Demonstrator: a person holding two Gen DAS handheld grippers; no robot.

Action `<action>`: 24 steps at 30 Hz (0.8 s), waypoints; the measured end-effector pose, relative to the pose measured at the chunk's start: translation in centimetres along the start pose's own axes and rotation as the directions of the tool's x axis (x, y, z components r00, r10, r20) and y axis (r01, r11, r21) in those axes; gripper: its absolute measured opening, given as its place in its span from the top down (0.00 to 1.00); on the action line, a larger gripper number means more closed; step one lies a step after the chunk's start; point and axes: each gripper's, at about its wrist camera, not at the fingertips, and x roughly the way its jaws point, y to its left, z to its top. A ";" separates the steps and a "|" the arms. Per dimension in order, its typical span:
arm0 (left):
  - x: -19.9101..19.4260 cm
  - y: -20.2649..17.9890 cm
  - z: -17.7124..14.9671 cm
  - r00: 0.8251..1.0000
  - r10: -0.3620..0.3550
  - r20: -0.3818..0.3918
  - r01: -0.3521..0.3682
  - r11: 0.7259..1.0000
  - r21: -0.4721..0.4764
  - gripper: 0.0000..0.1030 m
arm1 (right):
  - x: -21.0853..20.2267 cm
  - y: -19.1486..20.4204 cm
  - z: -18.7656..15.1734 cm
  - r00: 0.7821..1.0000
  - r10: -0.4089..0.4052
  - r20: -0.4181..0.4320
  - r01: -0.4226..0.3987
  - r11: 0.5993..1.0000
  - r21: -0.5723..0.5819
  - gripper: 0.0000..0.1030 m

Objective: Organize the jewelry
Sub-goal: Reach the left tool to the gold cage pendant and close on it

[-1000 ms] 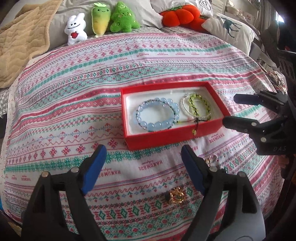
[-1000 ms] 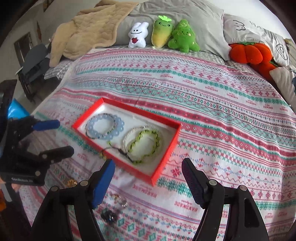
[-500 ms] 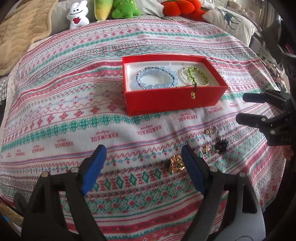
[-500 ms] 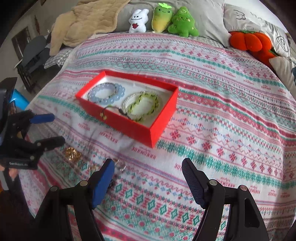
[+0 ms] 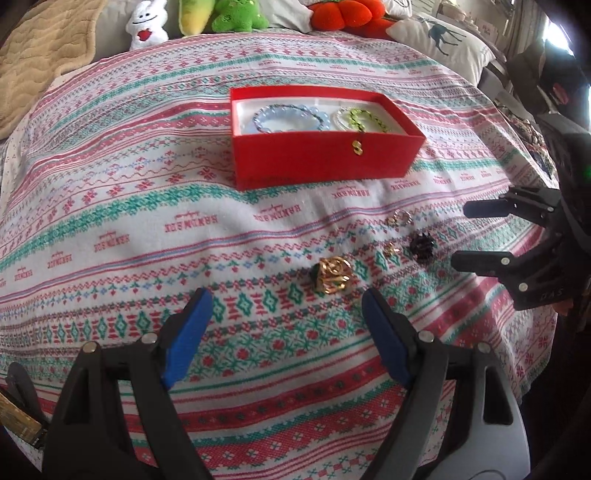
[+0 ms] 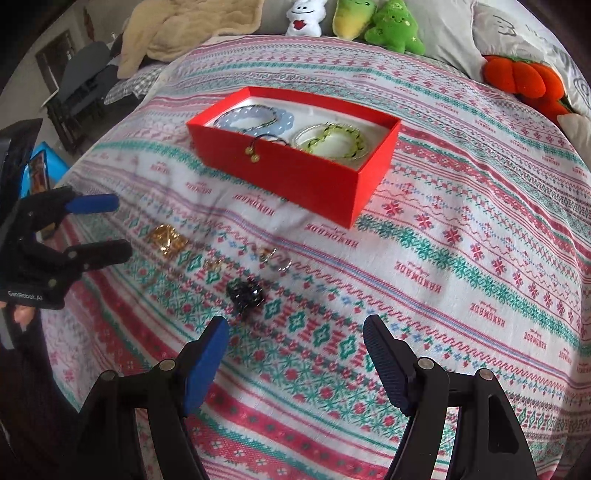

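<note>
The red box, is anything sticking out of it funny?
Yes. A black cord with gold beads hangs over the front wall of the red box, dangling outside while the bracelets lie inside. Small pieces also lie loose on the bedspread.

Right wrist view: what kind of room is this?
Most likely a bedroom: a bed under a patterned bedspread, plush toys against pillows, and a tan blanket.
</note>
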 end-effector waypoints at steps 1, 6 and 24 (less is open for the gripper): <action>0.2 -0.2 -0.1 1.000 -0.008 -0.006 0.008 1.000 0.007 0.22 | 0.1 0.3 -0.1 1.000 0.002 -0.005 -0.002 1.000 -0.005 0.26; 1.1 -1.7 -0.3 0.997 -0.069 -0.037 0.071 0.996 0.051 0.35 | 0.9 1.4 -0.5 0.999 0.010 -0.033 -0.011 0.999 -0.035 0.26; 3.7 -3.1 1.7 0.999 -0.031 -0.036 0.034 0.996 0.085 0.68 | 1.6 2.2 -0.1 0.999 -0.009 -0.035 0.007 0.998 -0.062 0.26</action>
